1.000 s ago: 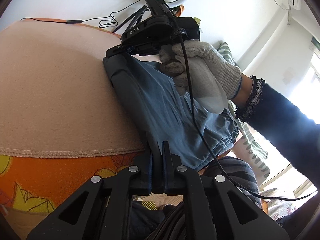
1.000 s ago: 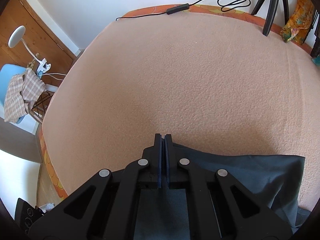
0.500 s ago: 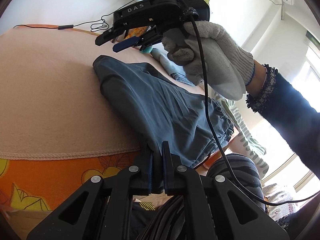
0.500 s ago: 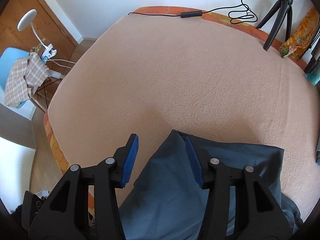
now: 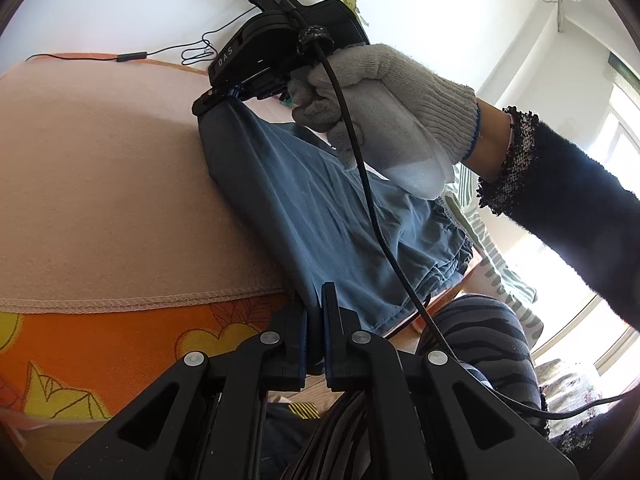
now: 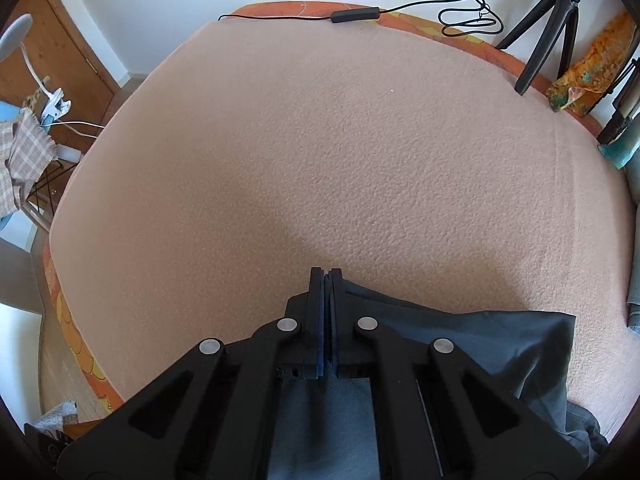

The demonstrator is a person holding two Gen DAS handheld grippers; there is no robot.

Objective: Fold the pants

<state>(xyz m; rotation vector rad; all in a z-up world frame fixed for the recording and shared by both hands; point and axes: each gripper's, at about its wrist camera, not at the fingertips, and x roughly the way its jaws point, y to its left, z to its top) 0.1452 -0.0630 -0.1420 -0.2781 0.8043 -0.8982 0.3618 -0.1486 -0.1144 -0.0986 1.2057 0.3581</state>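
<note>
Blue pants (image 5: 320, 208) on blanket (image 6: 320, 152), pinched by left gripper (image 5: 314, 312), right gripper (image 6: 327, 292).

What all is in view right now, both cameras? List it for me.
blue-grey cotton pants: one, blue-grey, spread along the bed's near edge, clamped at both ends
peach fleece blanket: one, peach, covering the bed
orange floral bedsheet: one, orange and yellow, under the blanket, showing at the edge
black camera tripod: one, black, far right corner of bed
black cable with inline switch: one, black, far bed edge
white clip lamp: one, white, left of the bed
left hand-held gripper: black, shut on pants
right hand-held gripper: black, shut on pants
gloved right hand: grey knit glove, gripping the handle
</note>
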